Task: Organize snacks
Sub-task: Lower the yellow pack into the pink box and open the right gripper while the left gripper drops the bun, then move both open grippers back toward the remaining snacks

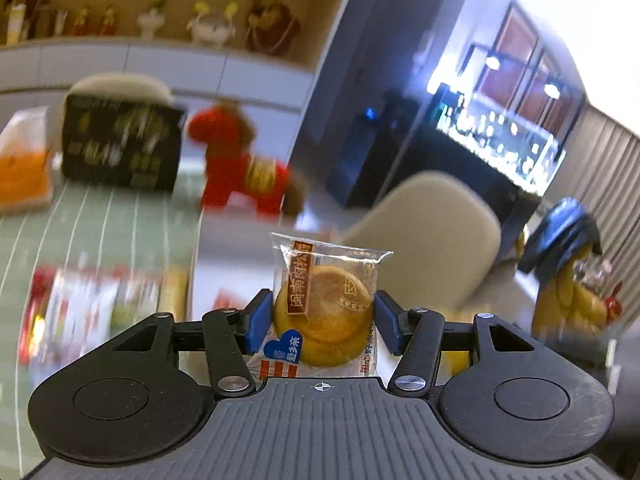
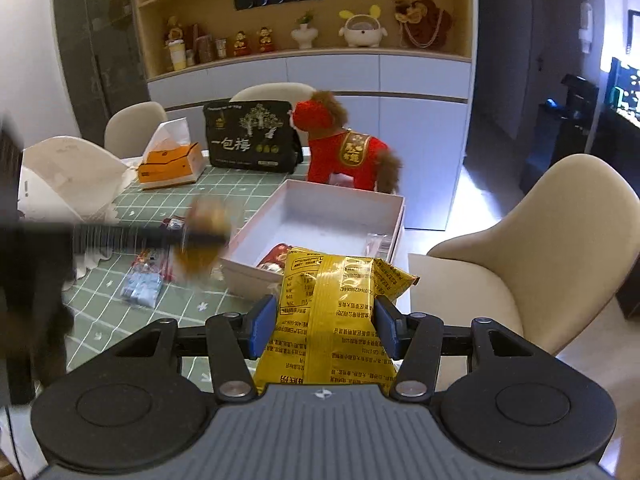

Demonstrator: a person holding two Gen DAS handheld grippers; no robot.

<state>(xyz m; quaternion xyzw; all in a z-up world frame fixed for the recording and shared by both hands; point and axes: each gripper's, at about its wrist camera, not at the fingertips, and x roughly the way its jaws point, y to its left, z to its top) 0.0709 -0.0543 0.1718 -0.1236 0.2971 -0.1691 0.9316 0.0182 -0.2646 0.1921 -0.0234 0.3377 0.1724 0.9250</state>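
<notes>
Round golden pastry (image 1: pixel 326 312) in clear crinkly wrapper, gripper (image 1: pixel 325 322)‑pinched

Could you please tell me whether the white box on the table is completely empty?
No, the white box already holds a red snack packet and a clear wrapped one.

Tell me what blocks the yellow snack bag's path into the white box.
Nothing visible does: the yellow foil snack bag, held by the right gripper, is just in front of the open white cardboard box.
</notes>
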